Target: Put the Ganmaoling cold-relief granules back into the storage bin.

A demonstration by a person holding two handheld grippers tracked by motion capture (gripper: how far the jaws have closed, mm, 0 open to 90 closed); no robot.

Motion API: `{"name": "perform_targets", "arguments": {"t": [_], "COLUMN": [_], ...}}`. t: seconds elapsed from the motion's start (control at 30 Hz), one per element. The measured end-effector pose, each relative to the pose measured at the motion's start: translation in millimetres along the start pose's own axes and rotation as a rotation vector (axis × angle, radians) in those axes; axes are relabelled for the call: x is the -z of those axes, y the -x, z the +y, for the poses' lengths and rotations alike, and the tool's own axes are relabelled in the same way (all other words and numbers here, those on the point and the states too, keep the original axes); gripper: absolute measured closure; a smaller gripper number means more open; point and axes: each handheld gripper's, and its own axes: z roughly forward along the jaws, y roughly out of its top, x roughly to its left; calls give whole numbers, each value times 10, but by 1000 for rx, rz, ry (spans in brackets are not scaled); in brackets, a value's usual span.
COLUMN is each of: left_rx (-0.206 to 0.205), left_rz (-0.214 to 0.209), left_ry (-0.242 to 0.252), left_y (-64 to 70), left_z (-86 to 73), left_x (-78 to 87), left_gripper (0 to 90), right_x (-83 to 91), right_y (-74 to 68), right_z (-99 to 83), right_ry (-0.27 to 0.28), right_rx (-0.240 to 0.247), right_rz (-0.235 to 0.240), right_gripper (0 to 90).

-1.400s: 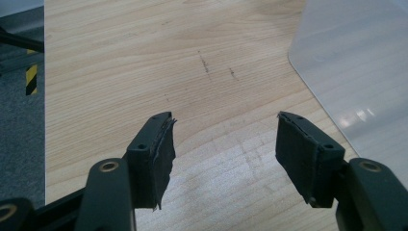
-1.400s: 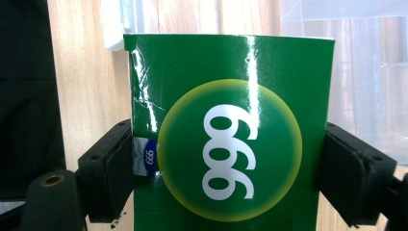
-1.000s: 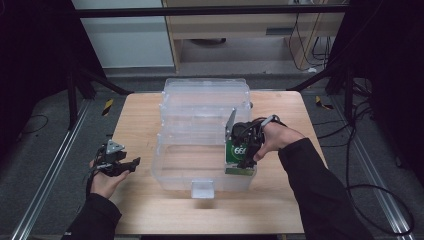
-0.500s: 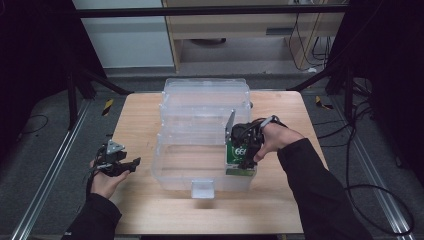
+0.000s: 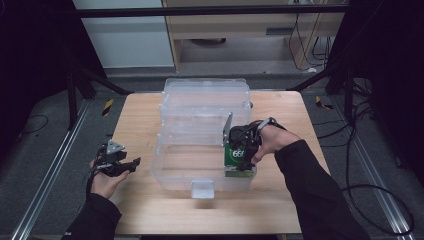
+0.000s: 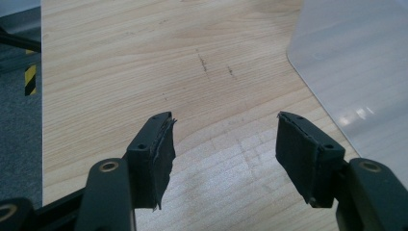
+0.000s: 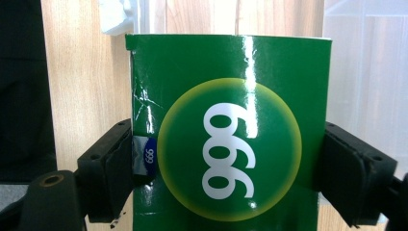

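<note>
A: While the right gripper (image 5: 240,159) is hanging over the clear plastic bin (image 5: 175,170), what is it carrying?

B: Green box (image 7: 231,130) with "999" on it, jaws pinching it on its two side faces. In the right gripper view the box is sitting square between the jaws, long axis running straight out from them. In the high view it is hanging at the bin's front right corner, long axis roughly vertical, near the inside wall.

A: And the left gripper (image 5: 121,165)?

B: Idling over the table (image 6: 120,57), jaws spread, nothing between them. It is sitting left of the bin, apart from it.

A: So the next move is turning on what?

B: My read: the box is going straight down into the bin. Right hand (image 5: 272,142) is the one on it; the near wall is the thing to miss.
</note>
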Motion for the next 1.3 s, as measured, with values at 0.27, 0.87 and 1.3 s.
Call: {"name": "perform_targets", "arguments": {"t": [0.27,0.87,1.3], "left_rx": [6,-1,-14], "left_rz": [-1,-1,-3], "left_ry": [0,-1,-3], "left_y": [6,6,-2], "left_z": [2,7,6], "left_x": [-6,-18,-21], "left_gripper": [379,379,379], "right_x": [-7,-25,-17], "right_y": [-15,-3,7], "right_z": [-30,-26,-59], "right_ry": [31,59,90], "right_rx": [-6,5,50], "right_rz": [-1,-2,-29], "right_gripper": [174,176,176]}}
